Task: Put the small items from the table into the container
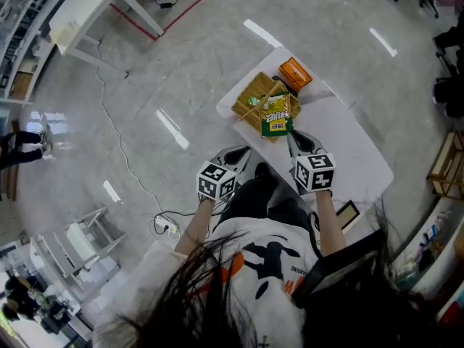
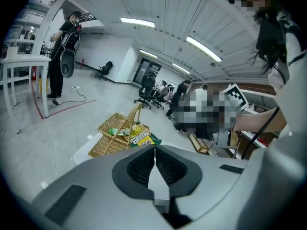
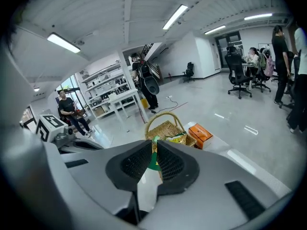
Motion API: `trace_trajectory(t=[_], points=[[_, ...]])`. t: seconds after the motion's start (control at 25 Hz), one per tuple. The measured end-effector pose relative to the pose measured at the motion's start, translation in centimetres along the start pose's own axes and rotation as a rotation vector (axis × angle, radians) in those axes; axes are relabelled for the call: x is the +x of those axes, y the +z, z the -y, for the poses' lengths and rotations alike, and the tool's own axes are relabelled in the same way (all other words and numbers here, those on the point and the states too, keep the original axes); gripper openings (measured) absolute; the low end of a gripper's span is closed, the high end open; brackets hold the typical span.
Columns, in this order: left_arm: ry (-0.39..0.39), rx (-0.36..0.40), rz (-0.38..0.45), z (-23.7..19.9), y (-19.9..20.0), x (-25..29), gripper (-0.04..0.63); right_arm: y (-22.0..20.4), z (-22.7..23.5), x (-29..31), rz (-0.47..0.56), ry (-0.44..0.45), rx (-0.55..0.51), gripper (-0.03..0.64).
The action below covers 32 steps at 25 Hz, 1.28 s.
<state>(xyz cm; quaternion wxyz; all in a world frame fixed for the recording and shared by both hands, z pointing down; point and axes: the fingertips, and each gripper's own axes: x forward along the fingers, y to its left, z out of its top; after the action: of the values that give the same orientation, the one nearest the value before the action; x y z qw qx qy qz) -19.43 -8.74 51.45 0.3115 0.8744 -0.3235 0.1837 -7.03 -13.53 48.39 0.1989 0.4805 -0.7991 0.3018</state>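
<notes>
Beyond the basket's (image 1: pixel 250 94) far rim the orange box (image 1: pixel 295 72) is seen — nearer the right gripper (image 1: pixel 293 136), its jaws closing on nothing, than the left gripper (image 1: pixel 243 152), pressed shut — and the snack packet (image 1: pixel 276 116) is draped over the near rim.

The left hand-held gripper (image 2: pixel 154 150) fills the bottom of the view, its dark ribbed pads pressed together with nothing between them. Beyond its tip, a woven basket (image 2: pixel 112 135) with a tall handle sits at the far end of the white tabletop (image 2: pixel 84 153). A green and yellow snack packet (image 2: pixel 142 139) leans at the basket's near right side, touching it. Further back on the left, a person (image 2: pixel 64 51) stands beside a white table (image 2: pixel 24 61), with office chairs (image 2: pixel 146 91) further off.
</notes>
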Motion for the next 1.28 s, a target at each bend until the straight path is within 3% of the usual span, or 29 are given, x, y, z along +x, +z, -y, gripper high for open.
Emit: trace_trajectory(t=[0.32, 0.56, 1.0, 1.28], points=[[-0.044, 0.053, -0.005, 4.5, -0.4, 0.0, 0.006, -1.8, -0.4, -6.9, 0.065, -0.036, 0.057, 0.026], [-0.021, 0.052, 0.06, 8.5, -1.3, -1.6, 0.006, -4.2, -1.4, -12.5, 0.108, -0.033, 0.078, 0.026], [-0.014, 0.075, 0.14, 18.4, -5.8, -6.2, 0.006, -11.7, -4.7, -23.8, 0.15, -0.026, 0.042, 0.026], [-0.063, 0.147, 0.166, 25.0, -6.6, -7.6, 0.006, -14.5, -5.7, -28.2, 0.172, -0.014, 0.07, 0.026]])
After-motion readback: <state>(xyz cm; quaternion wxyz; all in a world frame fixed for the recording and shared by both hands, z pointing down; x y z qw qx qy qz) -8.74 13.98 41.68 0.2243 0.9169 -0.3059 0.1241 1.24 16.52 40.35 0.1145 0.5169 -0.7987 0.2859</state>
